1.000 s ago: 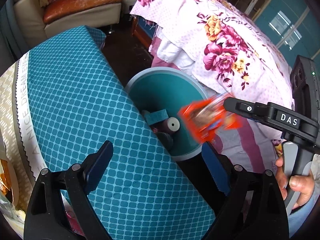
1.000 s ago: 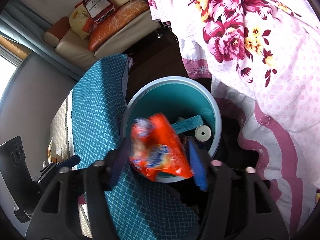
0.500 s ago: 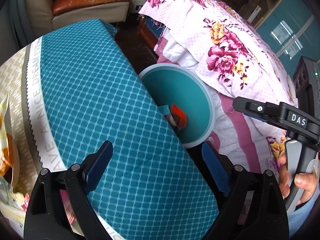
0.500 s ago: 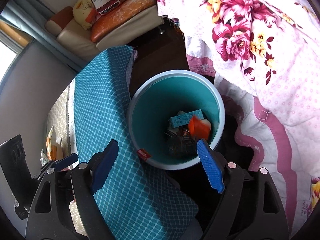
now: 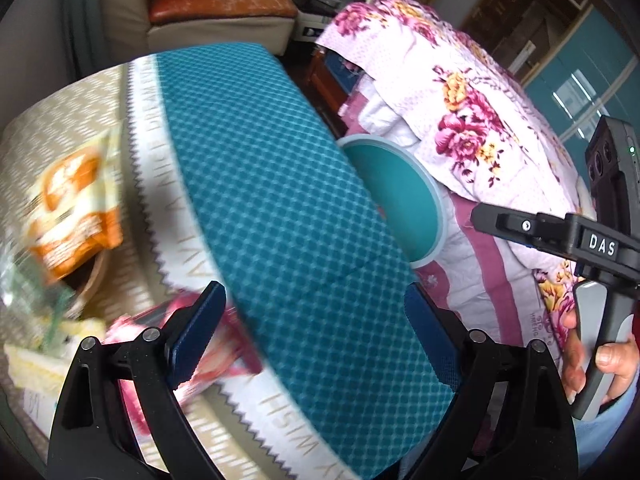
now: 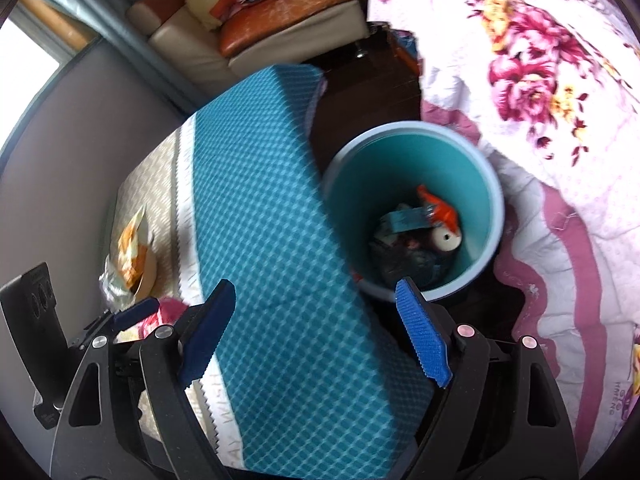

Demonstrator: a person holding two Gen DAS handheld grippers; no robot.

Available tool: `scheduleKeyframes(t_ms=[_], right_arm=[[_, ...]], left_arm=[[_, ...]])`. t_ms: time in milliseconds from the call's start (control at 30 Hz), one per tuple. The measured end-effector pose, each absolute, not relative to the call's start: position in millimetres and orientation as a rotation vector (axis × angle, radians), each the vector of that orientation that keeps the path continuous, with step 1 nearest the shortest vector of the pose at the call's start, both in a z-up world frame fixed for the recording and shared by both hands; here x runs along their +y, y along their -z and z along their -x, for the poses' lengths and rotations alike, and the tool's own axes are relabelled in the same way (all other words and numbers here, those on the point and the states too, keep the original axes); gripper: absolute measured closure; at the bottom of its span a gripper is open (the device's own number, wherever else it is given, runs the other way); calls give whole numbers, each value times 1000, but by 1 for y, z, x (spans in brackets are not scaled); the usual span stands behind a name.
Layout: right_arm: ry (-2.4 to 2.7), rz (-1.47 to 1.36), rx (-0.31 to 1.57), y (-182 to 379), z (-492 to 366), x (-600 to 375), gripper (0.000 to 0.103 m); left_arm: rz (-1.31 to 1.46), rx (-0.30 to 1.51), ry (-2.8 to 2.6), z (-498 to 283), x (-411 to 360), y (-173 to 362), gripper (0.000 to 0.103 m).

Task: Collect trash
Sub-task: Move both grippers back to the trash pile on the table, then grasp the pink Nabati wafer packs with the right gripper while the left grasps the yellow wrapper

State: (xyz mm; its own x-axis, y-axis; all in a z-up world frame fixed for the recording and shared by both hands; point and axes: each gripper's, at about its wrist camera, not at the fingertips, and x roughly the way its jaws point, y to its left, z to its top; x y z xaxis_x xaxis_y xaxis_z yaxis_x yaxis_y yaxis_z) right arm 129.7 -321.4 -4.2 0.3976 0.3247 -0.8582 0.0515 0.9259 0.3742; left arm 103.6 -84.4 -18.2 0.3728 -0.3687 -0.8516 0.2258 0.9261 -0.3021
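Observation:
A teal bin [image 6: 412, 208] stands on the floor between the table and the bed; it also shows in the left wrist view [image 5: 400, 204]. Inside lie an orange wrapper [image 6: 440, 210], a teal box [image 6: 408, 218], a white roll [image 6: 446, 238] and a dark bag. My right gripper [image 6: 316, 332] is open and empty over the table edge, left of the bin. My left gripper [image 5: 316, 336] is open and empty above the table. An orange-and-white snack packet [image 5: 74, 204] and a pink wrapper [image 5: 192, 344] lie on the table at the left.
The table has a teal checked cloth [image 5: 280, 220] with a beige lettered border. A bed with a floral quilt [image 5: 460, 112] is to the right. A sofa with an orange cushion [image 6: 288, 4] stands at the back. A bowl [image 5: 94, 280] sits under the snack packet.
The orange wrapper left my right gripper and dropped into the bin. Both grippers have since swung left, bringing the table's trash into view.

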Motion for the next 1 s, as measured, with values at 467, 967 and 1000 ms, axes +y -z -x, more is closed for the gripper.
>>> scheduleKeyframes(t_ms=[467, 967, 1000], right_arm=[[-343, -194, 1273, 15, -130, -203, 21], [-434, -100, 1376, 47, -144, -124, 19], [-437, -98, 1378, 51, -146, -119, 19]], left_arm=[[272, 1078, 204, -65, 36, 21, 12], [439, 1070, 70, -53, 129, 41, 12], [448, 1069, 64, -53, 133, 41, 12]])
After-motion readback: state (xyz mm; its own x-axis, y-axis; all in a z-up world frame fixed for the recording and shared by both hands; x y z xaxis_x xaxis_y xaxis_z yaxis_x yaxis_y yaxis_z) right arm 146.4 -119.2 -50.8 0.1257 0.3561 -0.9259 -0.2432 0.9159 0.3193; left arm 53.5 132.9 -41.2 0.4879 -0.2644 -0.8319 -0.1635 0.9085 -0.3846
